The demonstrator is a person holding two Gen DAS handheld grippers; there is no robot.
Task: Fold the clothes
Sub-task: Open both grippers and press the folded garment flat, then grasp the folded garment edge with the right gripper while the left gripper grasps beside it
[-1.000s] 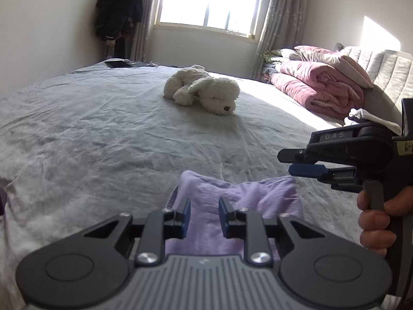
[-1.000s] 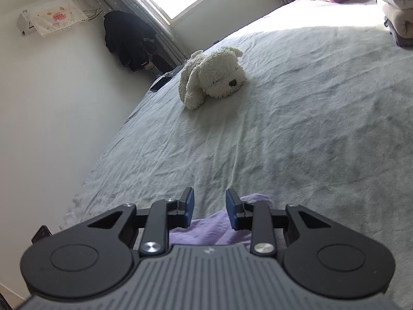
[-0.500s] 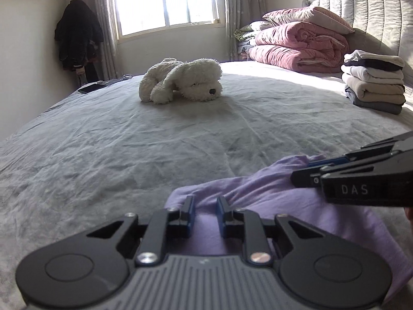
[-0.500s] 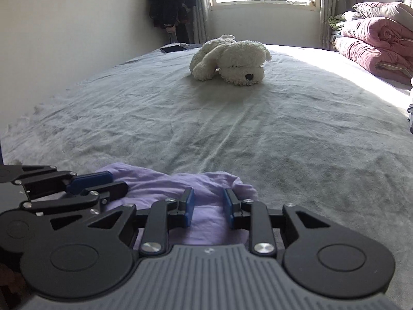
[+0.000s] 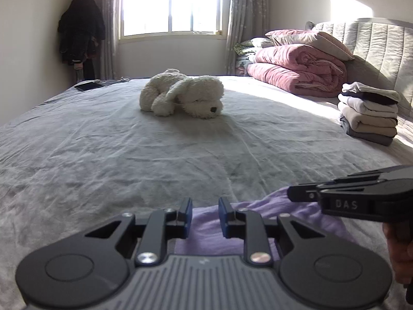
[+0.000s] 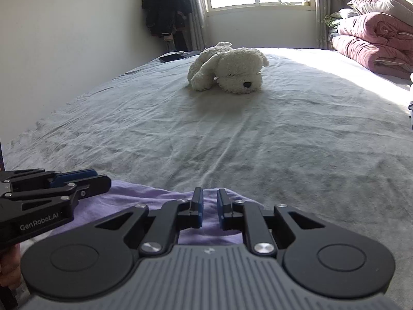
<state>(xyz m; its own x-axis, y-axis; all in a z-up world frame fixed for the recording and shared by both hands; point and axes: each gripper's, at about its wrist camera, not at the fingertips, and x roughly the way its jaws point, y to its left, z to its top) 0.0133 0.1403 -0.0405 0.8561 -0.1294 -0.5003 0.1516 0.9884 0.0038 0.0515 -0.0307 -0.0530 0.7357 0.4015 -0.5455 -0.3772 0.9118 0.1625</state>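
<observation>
A purple garment lies crumpled on the grey bed sheet at the near edge, under both grippers. My left gripper hovers over its far left edge, open, with only cloth and sheet showing through the gap. In the right wrist view the same purple garment spreads to the left. My right gripper sits at its far edge with the jaws nearly together and a fold of purple cloth between them. From the side, the right gripper touches the raised cloth edge. The left gripper rests just above the garment.
A white plush dog lies mid-bed. A stack of folded clothes sits at the right, pink quilts behind it by the headboard. A tablet lies at the far left corner. A hand holds the right gripper.
The right gripper's jaws have narrowed over the garment's far edge. Both grippers swung round to face the window and now sit side by side. The left gripper's gap is about the same.
</observation>
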